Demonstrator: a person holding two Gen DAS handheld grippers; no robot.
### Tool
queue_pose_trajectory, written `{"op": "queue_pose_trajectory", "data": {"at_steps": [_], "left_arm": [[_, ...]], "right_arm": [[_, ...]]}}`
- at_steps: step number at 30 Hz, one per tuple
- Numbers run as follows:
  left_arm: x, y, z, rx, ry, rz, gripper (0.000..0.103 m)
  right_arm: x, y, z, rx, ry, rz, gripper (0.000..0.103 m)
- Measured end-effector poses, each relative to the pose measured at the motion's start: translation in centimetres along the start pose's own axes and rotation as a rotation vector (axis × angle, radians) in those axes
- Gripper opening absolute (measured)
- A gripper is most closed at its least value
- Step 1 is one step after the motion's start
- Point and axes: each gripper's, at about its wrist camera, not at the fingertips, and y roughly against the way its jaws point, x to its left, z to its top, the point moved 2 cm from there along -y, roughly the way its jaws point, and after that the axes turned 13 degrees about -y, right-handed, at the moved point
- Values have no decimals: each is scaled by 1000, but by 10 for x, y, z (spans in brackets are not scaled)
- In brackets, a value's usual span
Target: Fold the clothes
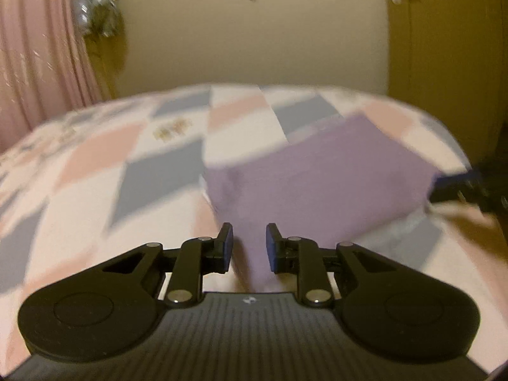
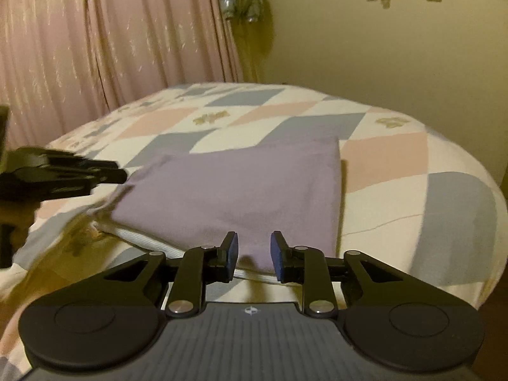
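Note:
A folded lavender garment (image 1: pixel 320 177) lies flat on the patchwork bed; it also shows in the right wrist view (image 2: pixel 241 190), with a white ribbed layer (image 2: pixel 143 238) under its near edge. My left gripper (image 1: pixel 249 247) is open at the garment's near corner, with cloth showing between its jaws. My right gripper (image 2: pixel 254 254) is open at the garment's near edge, with cloth between the jaws too. Each gripper appears in the other's view: the right one (image 1: pixel 470 187) at the garment's right side, the left one (image 2: pixel 104 171) at its left corner.
The bed (image 2: pixel 397 190) has a quilt of pink, blue-grey and white diamonds. A pink curtain (image 2: pixel 111 47) hangs behind it to the left. A beige wall (image 1: pixel 254 38) stands behind, and a wooden wardrobe (image 1: pixel 444 47) at the right.

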Motion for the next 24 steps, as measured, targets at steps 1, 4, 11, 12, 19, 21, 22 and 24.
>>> {"op": "queue_pose_trajectory", "data": {"at_steps": [1, 4, 11, 12, 19, 21, 22, 24], "left_arm": [[-5, -2, -5, 15, -3, 9, 19], [-8, 4, -7, 29, 24, 39, 19], [-23, 37, -3, 25, 73, 59, 37], [-27, 41, -3, 24, 71, 62, 42], [-47, 68, -2, 11, 79, 70, 85], [-51, 77, -3, 0, 87, 67, 102], [-53, 82, -3, -5, 88, 65, 102], [-57, 91, -5, -6, 90, 64, 102]], "right_arm": [[0, 1, -2, 5, -2, -4, 31], [-1, -3, -8, 43, -7, -25, 31], [17, 34, -16, -4, -29, -26, 42], [19, 38, -19, -5, -34, -24, 44], [27, 69, -35, -22, -61, -41, 61], [29, 77, -39, -29, -64, -52, 70], [30, 81, -40, -32, -63, -56, 74], [33, 89, -43, -33, -63, -64, 80]]}}
